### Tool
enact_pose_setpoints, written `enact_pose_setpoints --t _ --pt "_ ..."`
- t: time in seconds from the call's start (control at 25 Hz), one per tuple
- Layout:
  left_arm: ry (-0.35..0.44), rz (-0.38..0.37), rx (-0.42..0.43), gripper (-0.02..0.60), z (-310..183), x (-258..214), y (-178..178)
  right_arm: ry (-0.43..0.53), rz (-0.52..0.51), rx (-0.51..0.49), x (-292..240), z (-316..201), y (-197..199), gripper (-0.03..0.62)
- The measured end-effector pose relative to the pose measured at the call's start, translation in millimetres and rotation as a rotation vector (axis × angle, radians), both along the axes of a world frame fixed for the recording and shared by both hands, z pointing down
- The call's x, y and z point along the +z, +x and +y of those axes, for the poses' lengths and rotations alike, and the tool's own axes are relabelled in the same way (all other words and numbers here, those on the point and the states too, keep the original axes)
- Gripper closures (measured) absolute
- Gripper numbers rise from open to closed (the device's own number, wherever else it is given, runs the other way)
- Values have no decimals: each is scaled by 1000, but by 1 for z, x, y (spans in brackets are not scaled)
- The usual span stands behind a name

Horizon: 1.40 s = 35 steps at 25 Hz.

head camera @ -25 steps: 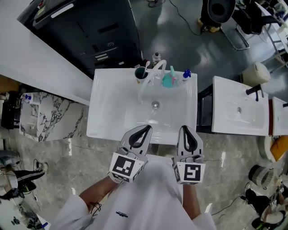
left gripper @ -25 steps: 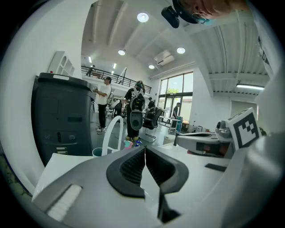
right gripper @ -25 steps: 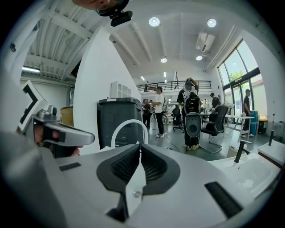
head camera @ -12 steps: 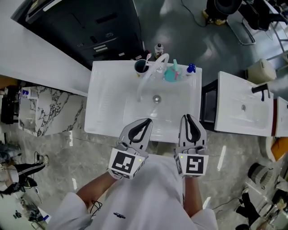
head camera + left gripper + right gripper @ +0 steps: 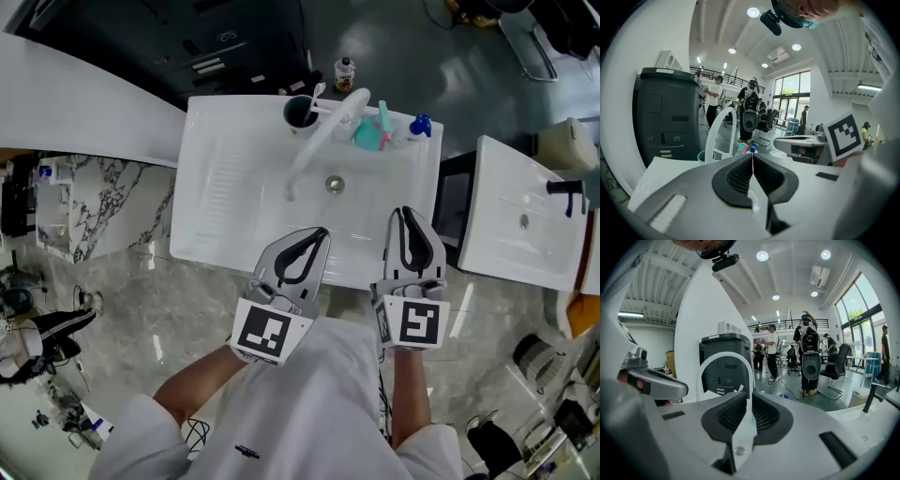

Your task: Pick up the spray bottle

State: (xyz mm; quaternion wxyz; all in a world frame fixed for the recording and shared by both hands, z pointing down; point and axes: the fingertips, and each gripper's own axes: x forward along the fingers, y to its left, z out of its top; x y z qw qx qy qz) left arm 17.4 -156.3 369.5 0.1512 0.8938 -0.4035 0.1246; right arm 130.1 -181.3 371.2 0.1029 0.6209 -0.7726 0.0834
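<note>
The spray bottle (image 5: 419, 125), clear with a blue nozzle, stands on the back right ledge of the white sink (image 5: 220, 202), beside a teal cup (image 5: 367, 136). In the left gripper view the spray bottle (image 5: 751, 149) shows small, just past the jaw tips. My left gripper (image 5: 318, 232) hangs over the sink's front rim, jaws shut and empty. My right gripper (image 5: 405, 213) reaches over the basin's right front, also shut with nothing in it. Both are well short of the bottle. The jaw tips of the left gripper (image 5: 753, 156) and the right gripper (image 5: 751, 393) meet in a thin line.
A curved white faucet (image 5: 323, 136) arches over the basin, with a dark cup (image 5: 300, 112) to its left. A second white sink (image 5: 525, 225) stands at the right, a dark cabinet (image 5: 234, 37) behind, a marble slab (image 5: 103, 206) at the left. People stand far off.
Both grippers have moved forward from the sink's front edge to over the basin. They stay shut.
</note>
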Motion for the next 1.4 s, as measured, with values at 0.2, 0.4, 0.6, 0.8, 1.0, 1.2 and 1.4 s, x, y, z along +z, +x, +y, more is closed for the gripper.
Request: enact_pose_setpoints --t 0.2,0.4,0.6,0.8,1.0,1.2,1.4 --pt "-28 25 -20 574 -10 11 12 -21 -45 1 24 -18 4 586" --pt "-39 15 -17 574 -15 22 25 -46 -42 -7 42 -36 8 585" --pt "-55 0 -62 574 -26 38 30 -60 -56 -26 57 -57 13 531" --pt "-71 2 -95 574 -30 51 34 -56 -58 -40 66 -77 12 522" --pt "-124 24 -135 574 -36 63 34 -50 -38 -31 74 -98 12 511" --pt "-127 20 -166 574 -45 71 31 -48 -36 -32 81 -117 11 496" --pt "-134 9 -168 574 -46 82 32 -47 -27 -30 90 -133 7 488"
